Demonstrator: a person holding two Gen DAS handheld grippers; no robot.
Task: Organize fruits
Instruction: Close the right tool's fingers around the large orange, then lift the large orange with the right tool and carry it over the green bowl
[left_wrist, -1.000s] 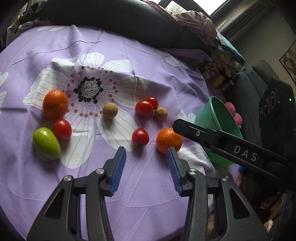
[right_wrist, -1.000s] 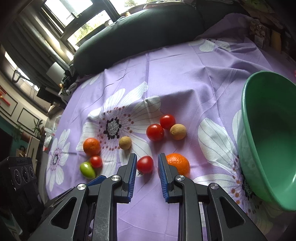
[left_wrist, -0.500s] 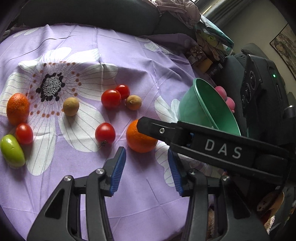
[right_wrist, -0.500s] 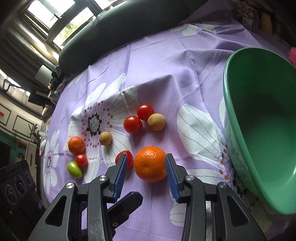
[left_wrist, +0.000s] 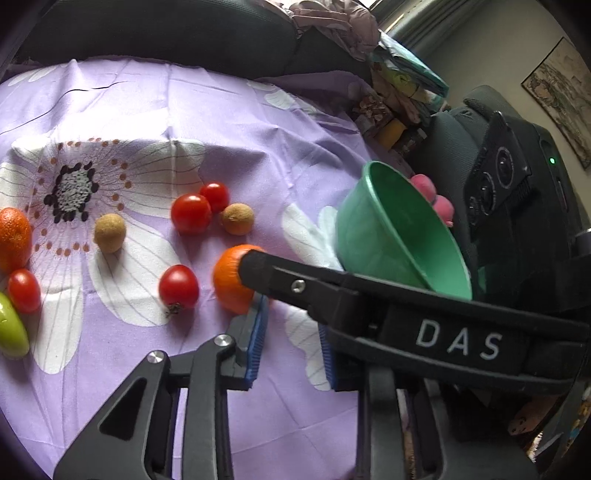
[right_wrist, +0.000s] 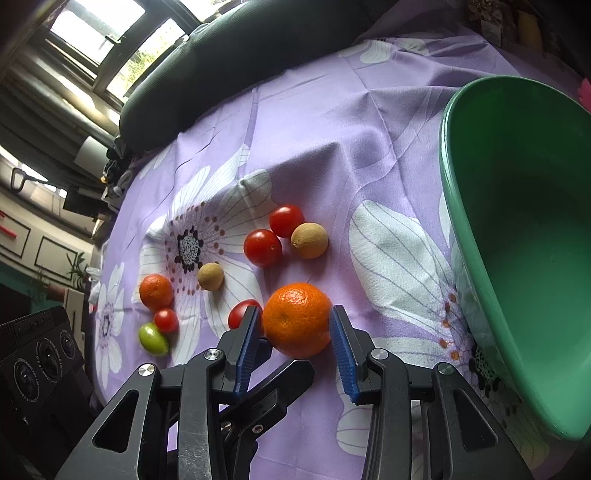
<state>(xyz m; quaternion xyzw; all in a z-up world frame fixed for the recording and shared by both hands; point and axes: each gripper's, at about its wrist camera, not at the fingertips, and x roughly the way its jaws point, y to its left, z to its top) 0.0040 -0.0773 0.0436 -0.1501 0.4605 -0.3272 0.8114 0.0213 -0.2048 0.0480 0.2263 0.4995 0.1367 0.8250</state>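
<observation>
An orange (right_wrist: 297, 319) lies on the purple flowered cloth between the open blue pads of my right gripper (right_wrist: 293, 332); the pads flank it closely, and contact is unclear. The same orange (left_wrist: 231, 280) shows in the left wrist view, partly hidden by the right gripper's black finger (left_wrist: 332, 291). My left gripper (left_wrist: 293, 339) is open and empty just behind it. A tilted green bowl (right_wrist: 517, 240) stands to the right and also shows in the left wrist view (left_wrist: 391, 236). Red tomatoes (right_wrist: 262, 247), two brown fruits (right_wrist: 309, 240), a second orange (right_wrist: 156, 292) and a green fruit (right_wrist: 152, 339) lie further left.
A dark cushion (right_wrist: 221, 62) lines the far edge of the cloth. Clutter and a black chair (left_wrist: 498, 177) stand to the right of the bowl. A pink object (left_wrist: 432, 195) sits behind the bowl.
My right gripper opened wider and moved from the tomato to straddle the orange. The left gripper swung right and closer, behind the right gripper's finger.
</observation>
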